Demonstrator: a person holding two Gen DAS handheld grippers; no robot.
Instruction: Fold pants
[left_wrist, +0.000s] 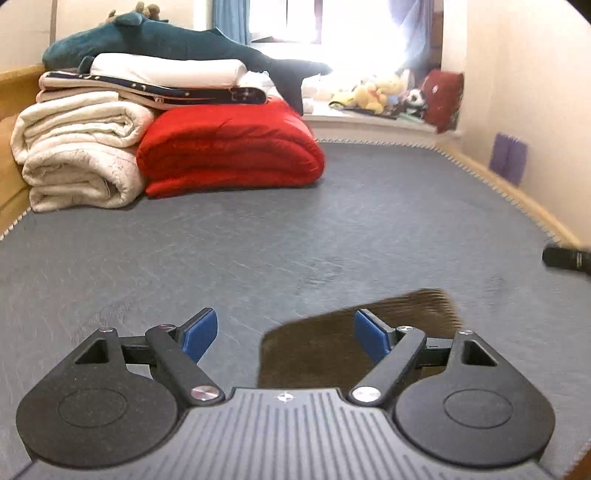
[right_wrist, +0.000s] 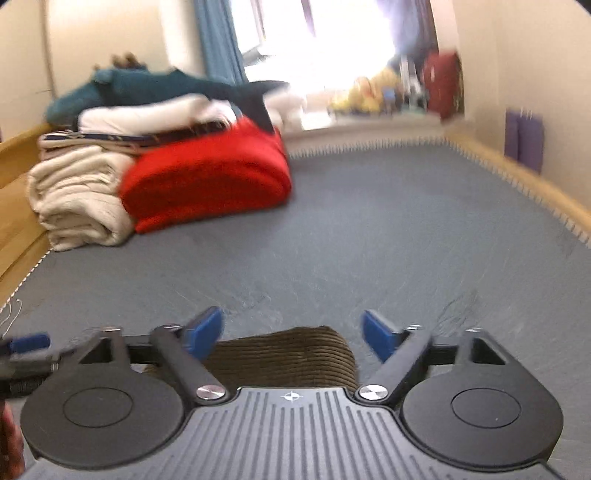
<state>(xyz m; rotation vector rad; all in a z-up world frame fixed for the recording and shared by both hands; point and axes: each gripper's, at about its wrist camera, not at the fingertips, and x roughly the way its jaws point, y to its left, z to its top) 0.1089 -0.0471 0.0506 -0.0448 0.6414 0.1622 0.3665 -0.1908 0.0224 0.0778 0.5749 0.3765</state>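
My left claw (left_wrist: 284, 334) & right claw (right_wrist: 291, 334) both gape wide w/ nothing gripped. Brown ribbed corduroy pants (right_wrist: 284, 360) lie on the grey mattress cover (left_wrist: 295, 236), just under/ahead of my blue pads (left_wrist: 199, 334), not pinched.

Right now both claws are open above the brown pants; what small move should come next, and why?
Probably lower both claws back to the brown corduroy pants and check the fold. The left claw and right claw are open and hold nothing, and only one end of the pants shows on the grey bed cover, so I cannot tell if folding is finished.
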